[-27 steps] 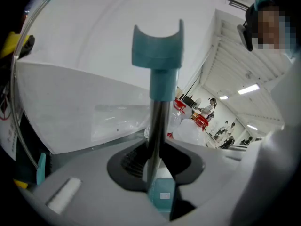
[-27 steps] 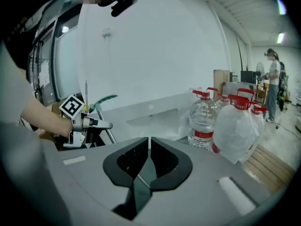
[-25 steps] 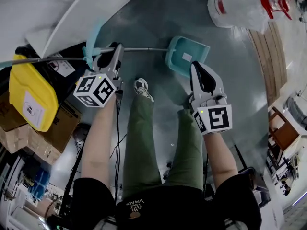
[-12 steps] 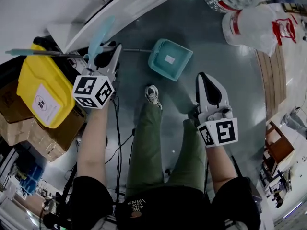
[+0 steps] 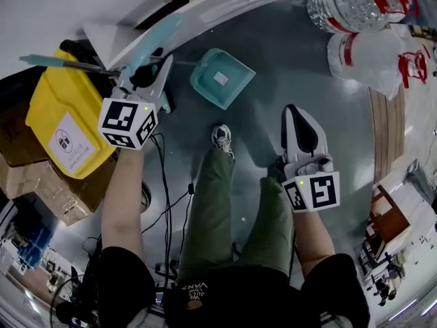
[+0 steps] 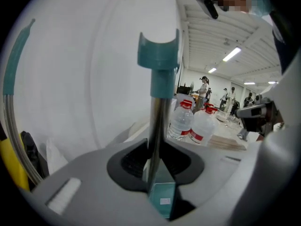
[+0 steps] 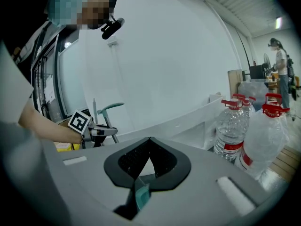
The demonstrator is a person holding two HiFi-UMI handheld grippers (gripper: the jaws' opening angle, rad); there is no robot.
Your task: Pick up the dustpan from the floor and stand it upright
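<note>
water bottles [image 5: 349,4], cardboard boxes [image 5: 51,186] on grey floor [image 5: 300,63]

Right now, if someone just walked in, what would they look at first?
Probably the teal dustpan in the middle, just ahead of the person's shoe, with its long metal handle clamped in the jaws of the left gripper. After that, the bright yellow container at the left and the big water bottles at the top right.
</note>
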